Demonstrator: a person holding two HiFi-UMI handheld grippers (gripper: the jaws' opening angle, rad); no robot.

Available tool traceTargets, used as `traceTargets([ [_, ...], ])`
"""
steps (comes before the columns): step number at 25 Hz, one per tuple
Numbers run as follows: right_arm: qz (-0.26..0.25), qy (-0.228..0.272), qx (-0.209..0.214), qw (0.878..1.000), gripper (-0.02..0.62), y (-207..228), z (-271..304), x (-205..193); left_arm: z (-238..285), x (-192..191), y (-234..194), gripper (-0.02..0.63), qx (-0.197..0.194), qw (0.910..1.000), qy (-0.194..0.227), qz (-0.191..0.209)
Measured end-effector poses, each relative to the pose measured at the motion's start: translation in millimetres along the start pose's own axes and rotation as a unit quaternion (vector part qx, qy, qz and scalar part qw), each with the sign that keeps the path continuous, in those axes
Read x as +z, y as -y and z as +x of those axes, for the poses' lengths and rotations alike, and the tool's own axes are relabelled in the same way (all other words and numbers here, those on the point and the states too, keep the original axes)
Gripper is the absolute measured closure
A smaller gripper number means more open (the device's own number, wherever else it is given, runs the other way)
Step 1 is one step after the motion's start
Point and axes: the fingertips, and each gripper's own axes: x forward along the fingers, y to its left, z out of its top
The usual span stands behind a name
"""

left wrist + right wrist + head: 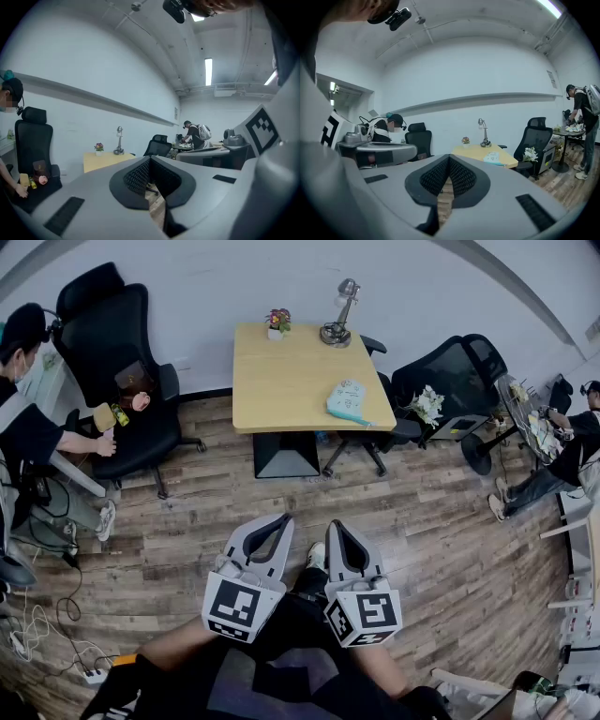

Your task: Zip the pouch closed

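Both tools sit low before the person's waist, the left tool (283, 519) and the right tool (335, 525) each with jaws pressed together on nothing. The pouch (347, 399) lies well off, near the right edge of the wooden tabletop (281, 381). I'd say the approach comes first: walk up, spread the jaws, pin one end with one tool and draw the zip with the other (steadily, along its line). Its contents are hidden from here; a small pot (276, 333) holds flowers.

The right tongs (449, 160) meet, empty; seemingly the pouch (493, 158) lies on the table (471, 151).
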Motion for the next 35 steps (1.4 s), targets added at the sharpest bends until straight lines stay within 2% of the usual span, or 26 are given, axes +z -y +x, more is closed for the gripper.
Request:
traceTargets([
  [11,0.000,0.001,0.002,1.000,0.581,1.6,-2.0,1.2,0.2,2.2,2.7,0.597,0.000,1.0000,-0.001,0.004],
  [18,0.026,-0.001,0.017,1.000,0.580,2.2,1.0,-2.5,2.6,1.2,2.7,0.597,0.000,1.0000,-0.001,0.006],
  [27,0.037,-0.010,0.012,0.999,0.580,24.1,14.8,-5.8,25.2,-3.2,2.3,0.597,0.002,0.9999,-0.014,0.003],
  [35,0.056,-0.030,0.008,0.998,0.580,55.0,39.6,-20.4,62.0,-19.6,-0.3,0.597,0.000,0.9990,-0.045,-0.005],
])
